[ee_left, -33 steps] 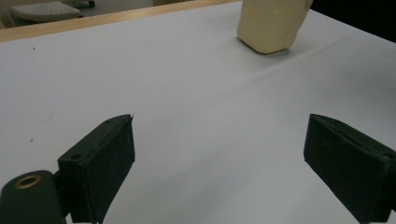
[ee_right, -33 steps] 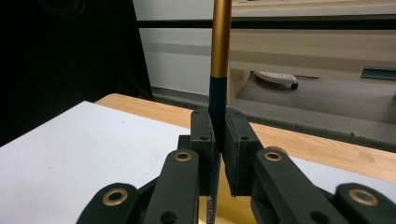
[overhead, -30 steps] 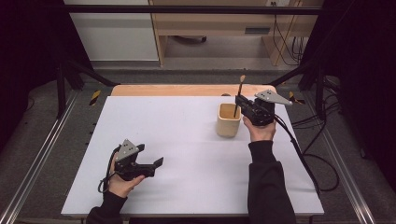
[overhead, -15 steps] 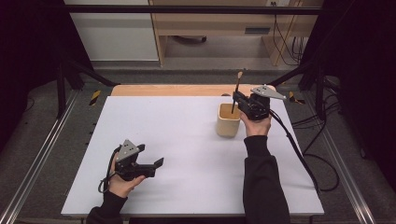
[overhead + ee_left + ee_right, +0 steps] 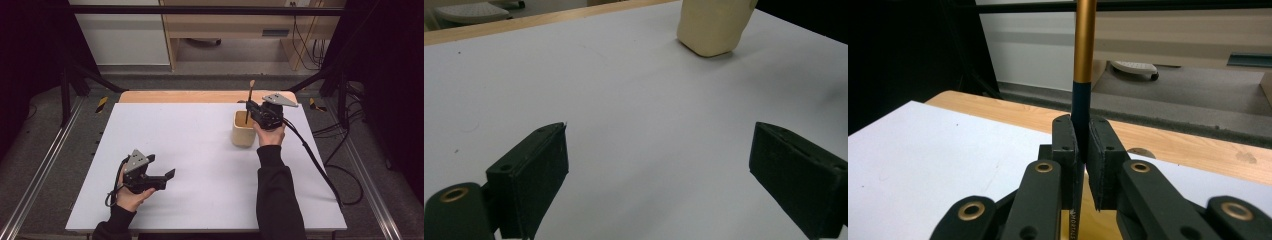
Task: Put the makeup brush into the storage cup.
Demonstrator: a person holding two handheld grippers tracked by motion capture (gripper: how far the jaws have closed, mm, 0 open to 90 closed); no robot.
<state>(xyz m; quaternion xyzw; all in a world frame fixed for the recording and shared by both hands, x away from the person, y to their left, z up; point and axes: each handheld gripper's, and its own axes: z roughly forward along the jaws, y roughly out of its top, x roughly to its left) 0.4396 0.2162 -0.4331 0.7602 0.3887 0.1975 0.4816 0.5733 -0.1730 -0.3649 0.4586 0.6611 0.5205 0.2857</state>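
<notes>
A person's right tool [image 5: 248, 109], seen right of centre in the high view, is clamped on a thin brush-like stick [image 5: 248, 102] with a dark lower shaft and a gold-coloured upper part. The stick stands nearly upright, its lower end reaching down into the open top of a pale beige cup [image 5: 243, 131] that stands on the white surface [image 5: 200, 150] just left of the right hand [image 5: 269, 134]. In the right gripper view, at the centre of the frame, the two black jaws of the right tool [image 5: 1082, 155] press against the dark shaft of the stick [image 5: 1083, 60] from either side, the gold part rising out of the top of the frame, and a sliver of the cup's [image 5: 1083, 225] yellowish inside shows below the jaws.

At lower left of the high view, the left tool [image 5: 165, 176] is held in the left hand [image 5: 129, 196] low over the surface, well apart from the cup, its jaws spread and pointing toward the right of the frame. The left gripper view shows those jaws wide apart at the bottom corners with nothing but bare white surface [image 5: 634, 125] between them, and the cup [image 5: 714, 27] at upper right of the frame. A wooden board edge [image 5: 180, 96] runs along the far side of the surface.
</notes>
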